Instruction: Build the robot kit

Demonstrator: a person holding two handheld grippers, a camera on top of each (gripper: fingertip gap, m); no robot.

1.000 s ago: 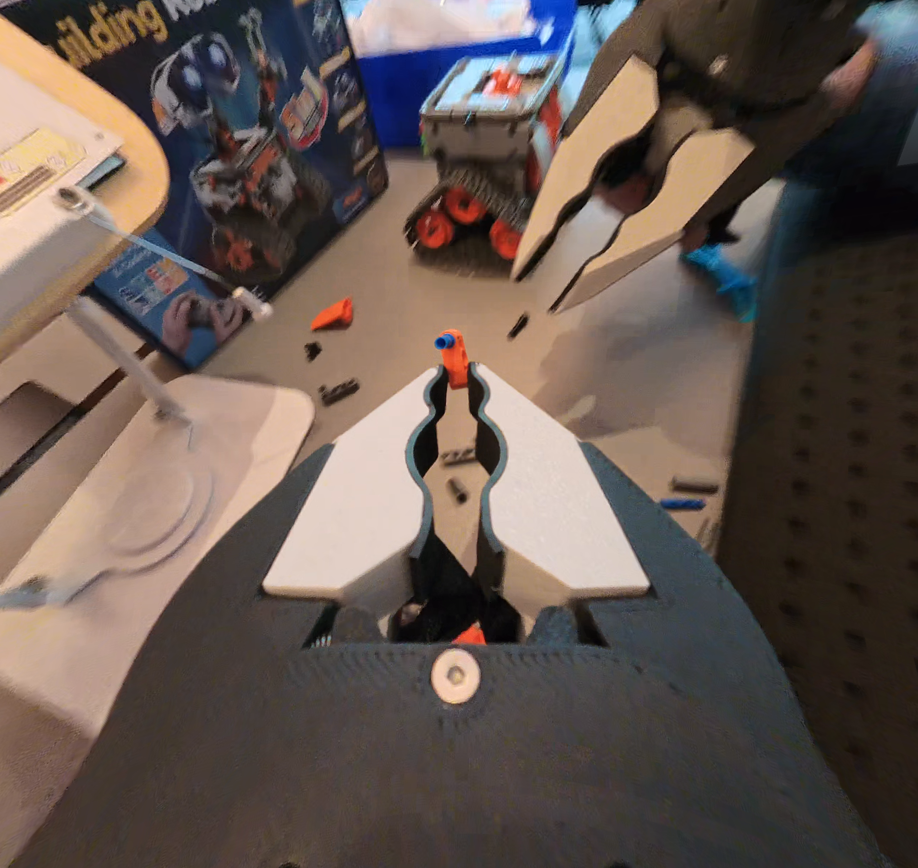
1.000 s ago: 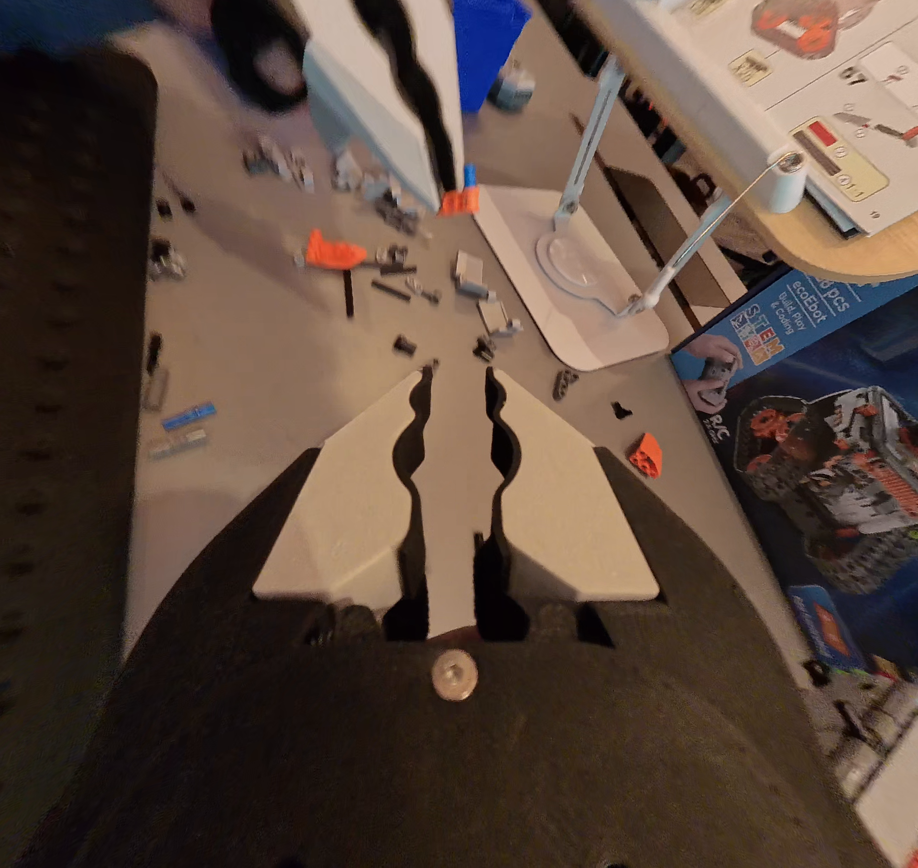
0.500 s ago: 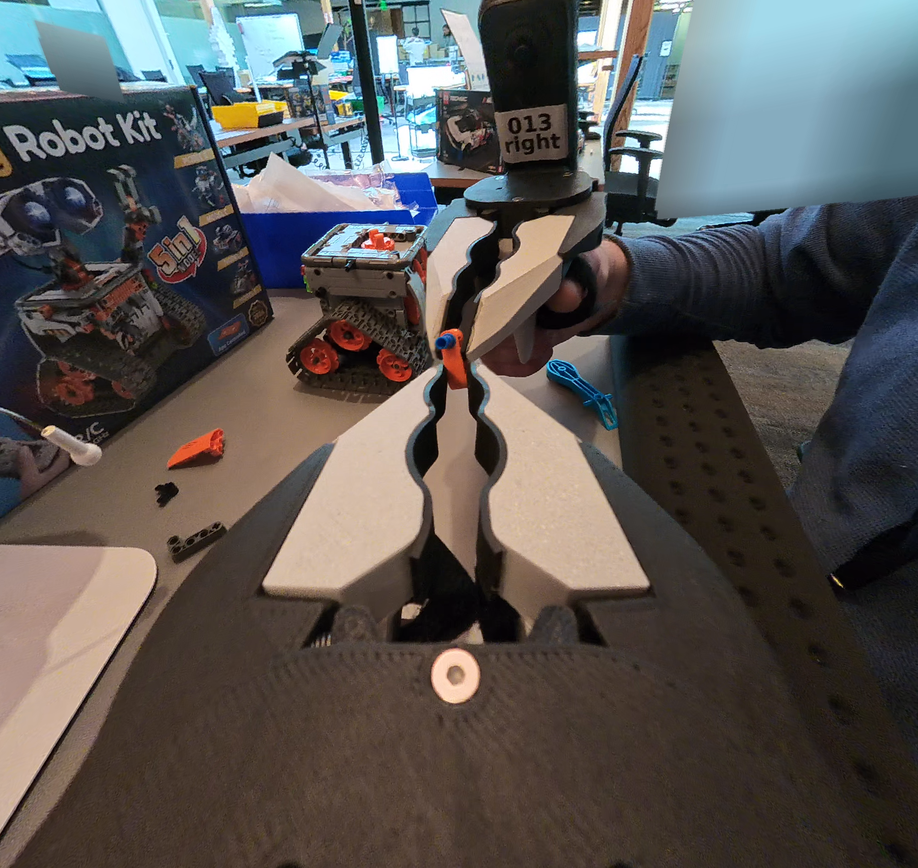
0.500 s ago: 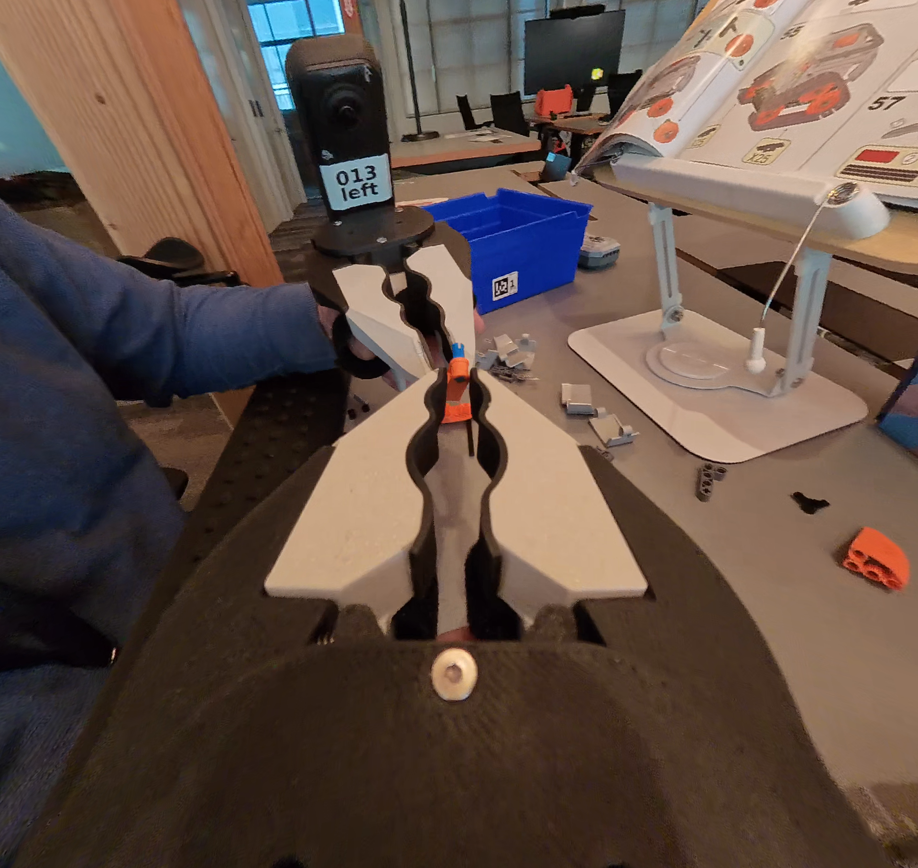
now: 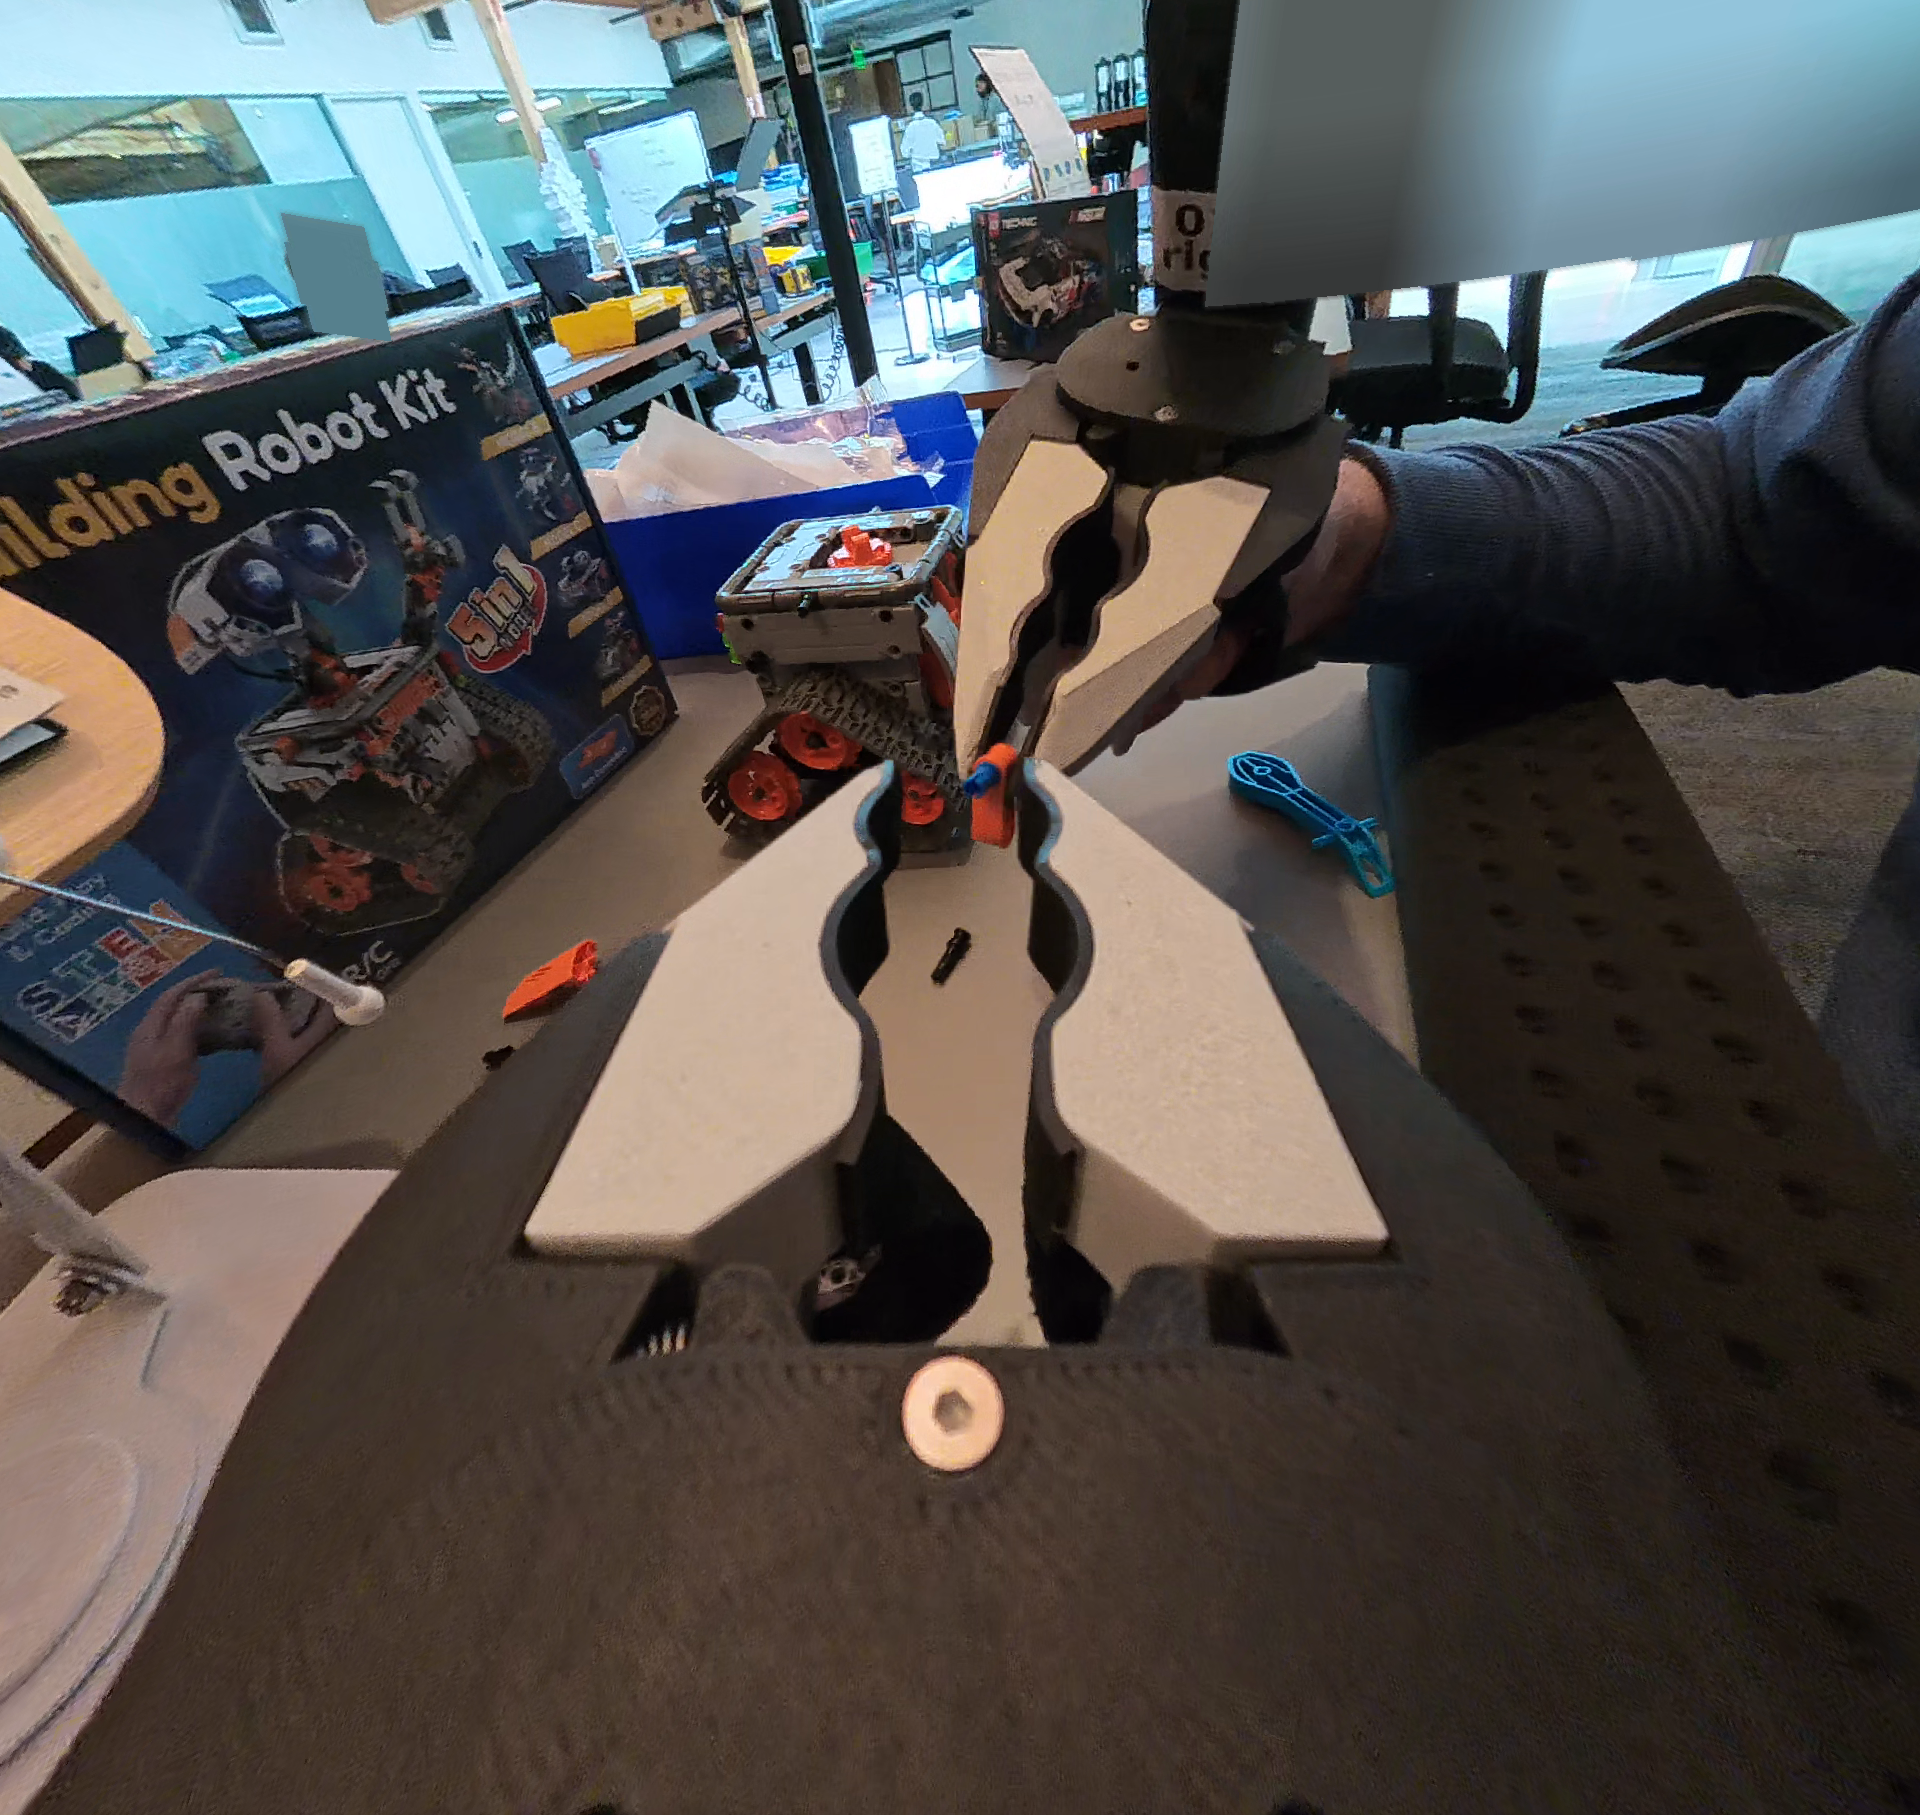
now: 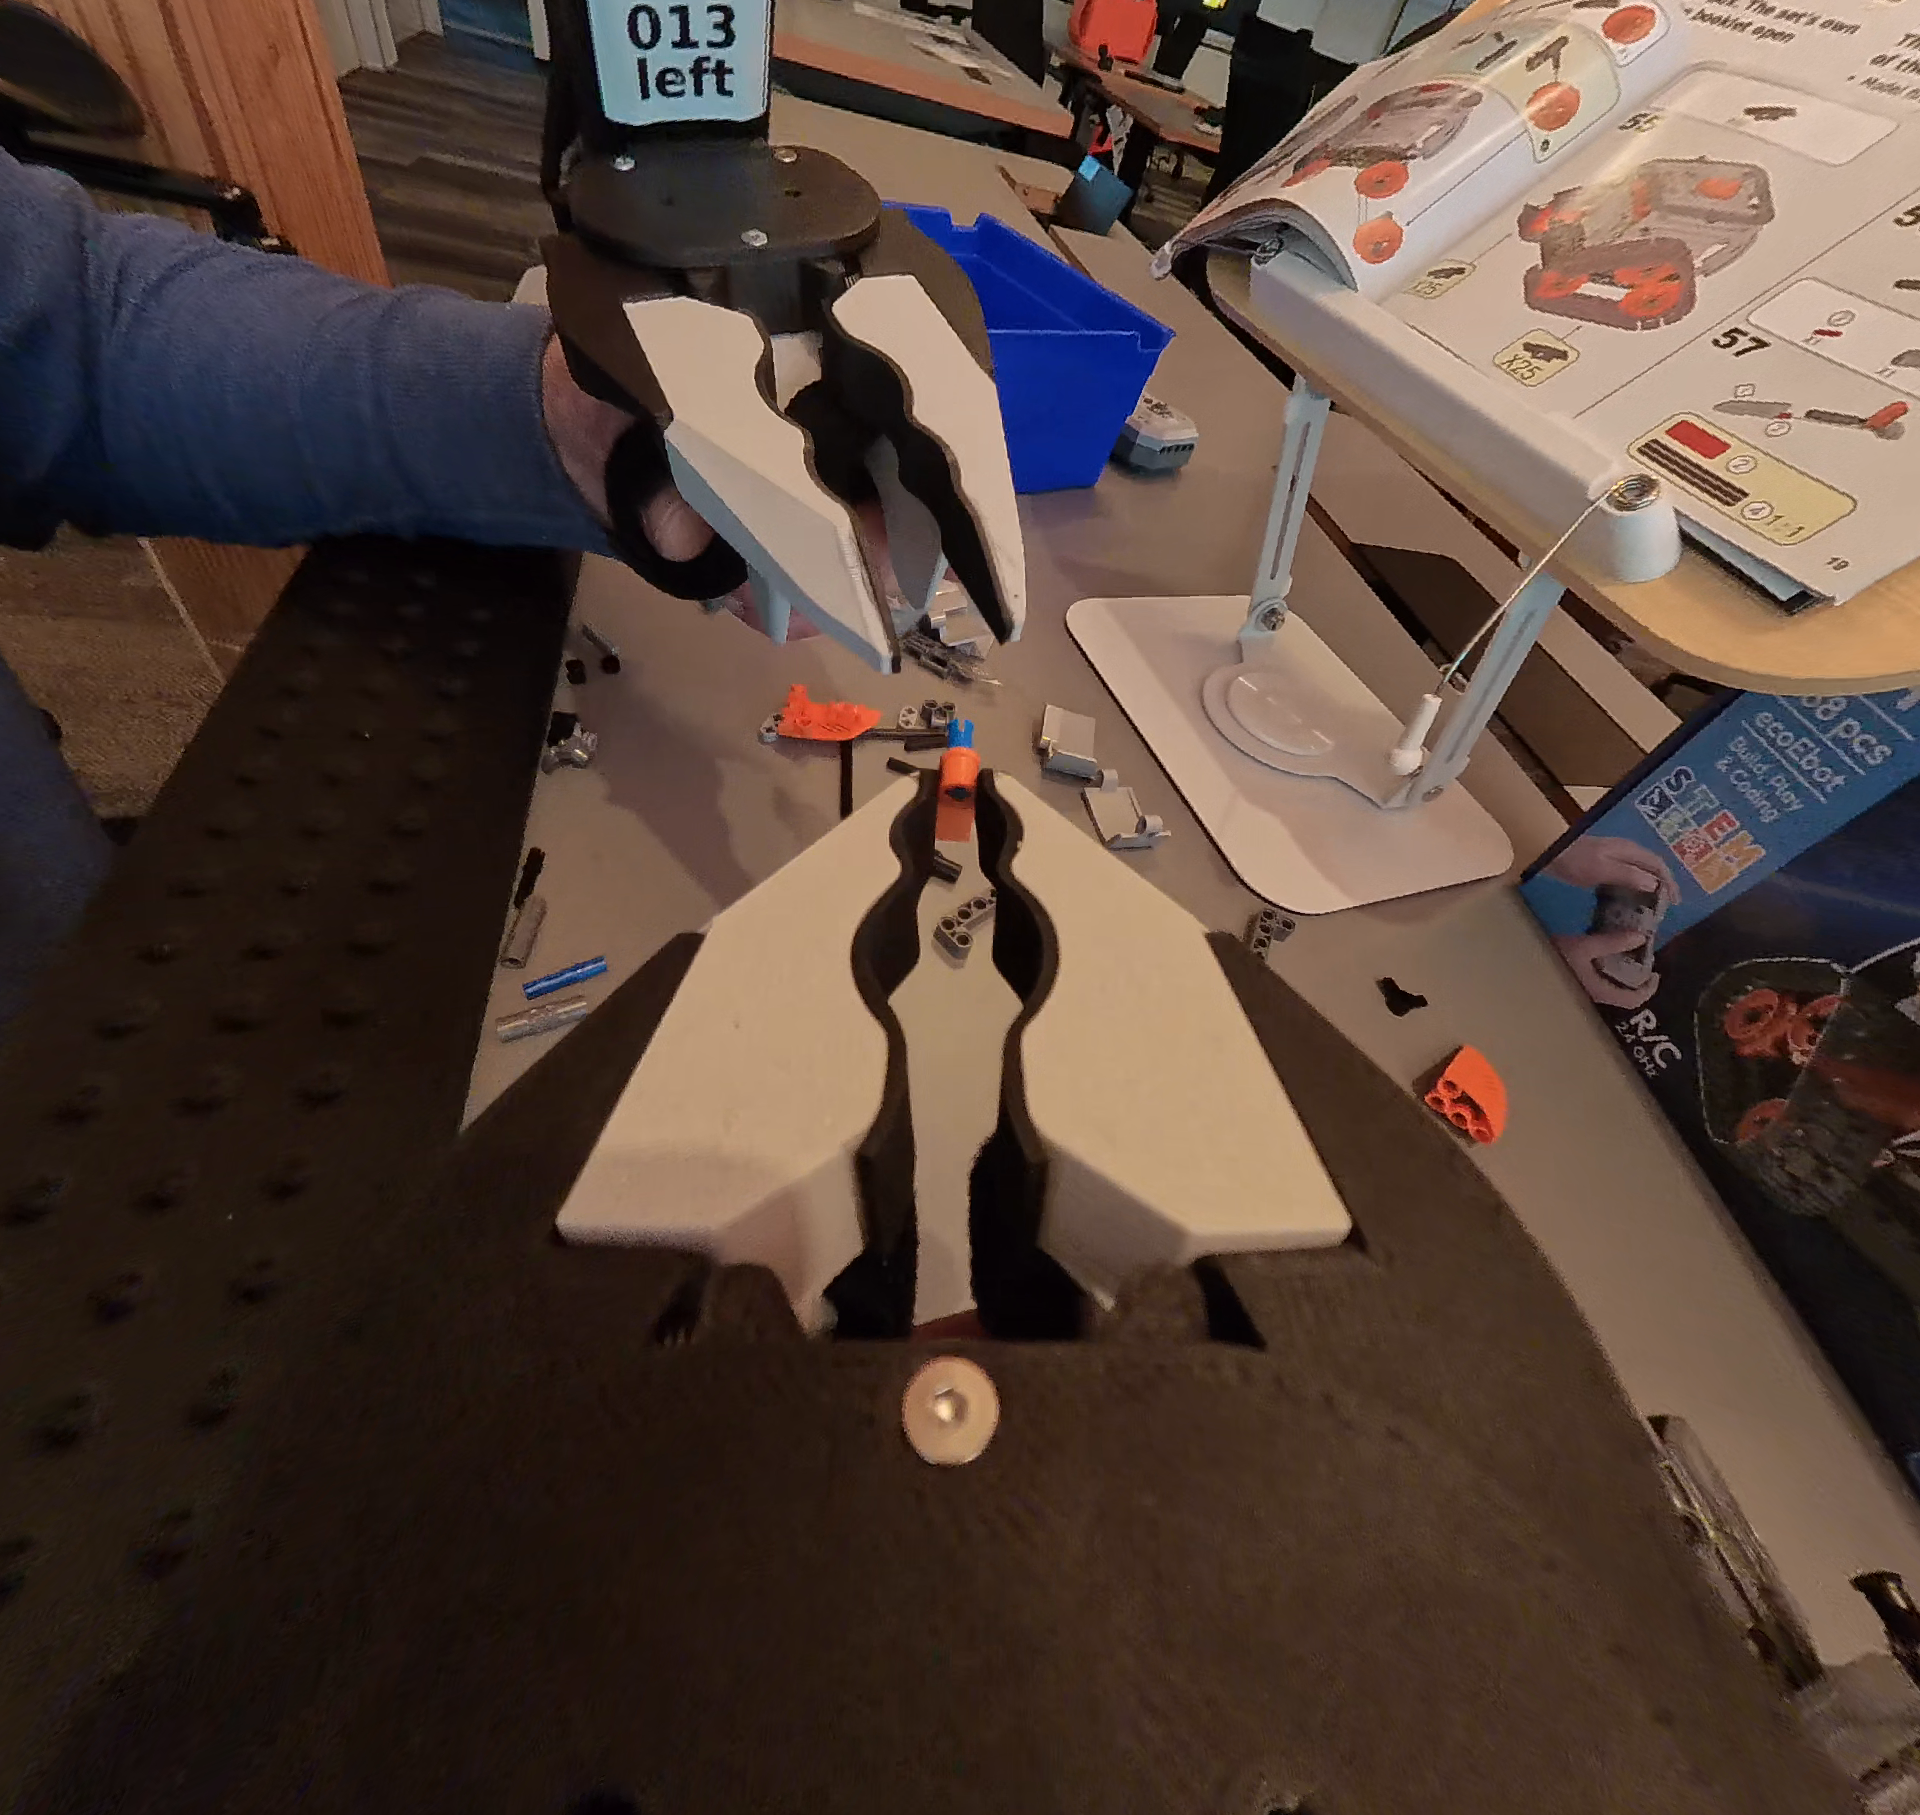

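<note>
My right gripper [image 6: 951, 791] is shut on a small orange connector with a blue pin [image 6: 954, 797] and holds it above the grey table [image 6: 727, 830]. In the left wrist view the right gripper [image 5: 1006, 763] points down with the orange connector [image 5: 992, 807] at its tips. My left gripper [image 5: 958, 797] is open; the connector hangs just inside its right fingertip [image 5: 1044, 799], and the left pad is clear of it. In the right wrist view the left gripper [image 6: 945, 638] is open and holds nothing, a little beyond the connector.
A tracked robot model [image 5: 842, 643], a kit box [image 5: 312, 674] and a blue bin [image 5: 748, 539] stand ahead. A manual on a white stand [image 6: 1288, 757], several loose pieces [image 6: 821, 716], an orange wedge [image 6: 1465, 1090], a blue tool [image 5: 1304, 820] and a black perforated mat [image 5: 1662, 1038]. The tips of both grippers are at nearly the same place. Left tips and right tips are each some 20 centimetres from the tracked robot model [image 5: 842, 643].
The left gripper held the orange connector; the right gripper closed on it, then the left gripper opened and let go. The two grippers have drawn slightly apart.
</note>
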